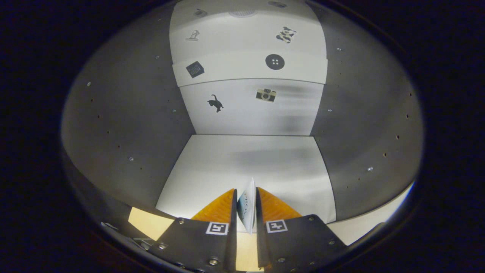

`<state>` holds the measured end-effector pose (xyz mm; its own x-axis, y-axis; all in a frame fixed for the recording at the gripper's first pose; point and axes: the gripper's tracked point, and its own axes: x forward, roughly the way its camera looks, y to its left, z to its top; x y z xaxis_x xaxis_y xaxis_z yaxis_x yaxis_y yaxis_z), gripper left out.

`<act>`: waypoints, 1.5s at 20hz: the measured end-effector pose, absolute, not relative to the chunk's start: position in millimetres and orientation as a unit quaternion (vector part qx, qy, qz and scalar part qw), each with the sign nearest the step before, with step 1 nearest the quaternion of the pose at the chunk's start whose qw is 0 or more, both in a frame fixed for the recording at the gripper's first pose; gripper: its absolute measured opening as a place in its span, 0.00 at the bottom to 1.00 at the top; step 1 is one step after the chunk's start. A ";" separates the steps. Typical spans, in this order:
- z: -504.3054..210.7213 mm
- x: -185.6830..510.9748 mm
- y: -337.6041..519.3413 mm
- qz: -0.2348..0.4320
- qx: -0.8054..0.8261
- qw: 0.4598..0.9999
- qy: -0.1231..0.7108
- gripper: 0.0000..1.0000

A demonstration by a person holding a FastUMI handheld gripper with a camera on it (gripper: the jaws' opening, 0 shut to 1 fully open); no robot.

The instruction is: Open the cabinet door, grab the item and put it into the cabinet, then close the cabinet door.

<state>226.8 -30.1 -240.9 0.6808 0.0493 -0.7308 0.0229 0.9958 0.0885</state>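
Fingers of the gripper [246, 206] pinched a thin packet [247, 208] at twelve o'clock, over the cabinet [113, 125] floor; loosely gripped, it could slip and drop short.

Place: a staged test booth, not a lived-in home.
Evidence: the white cabinet [250, 159] stood bare, with rows of shelf-pin holes [384, 154].
Markers: stickers [274, 61] dotted its back panel [246, 113].

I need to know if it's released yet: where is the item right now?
In the gripper view, the item is pinched between the tongs, held at the cabinet's mouth over its floor, not yet set down.
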 end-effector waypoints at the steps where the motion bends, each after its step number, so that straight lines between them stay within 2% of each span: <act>1: -240.8 227.2 -29.8 0.008 0.043 0.917 0.397 0.26; 5: -239.3 227.1 -29.2 0.007 0.031 0.921 0.388 0.32; 8: -226.4 225.7 -28.3 0.009 0.029 0.931 0.363 0.32; 9: -217.8 222.7 -26.0 0.014 0.030 0.937 0.349 0.41; 16: -150.8 164.4 -24.5 0.016 0.024 0.964 0.264 0.78; 20: -112.6 116.4 -26.9 0.001 0.026 0.976 0.217 0.95; 30: -74.8 -39.8 -30.6 -0.015 0.036 0.983 0.177 0.95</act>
<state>-39.8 -30.6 -74.8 0.9368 -0.0160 -0.3496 0.0414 0.9970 0.0653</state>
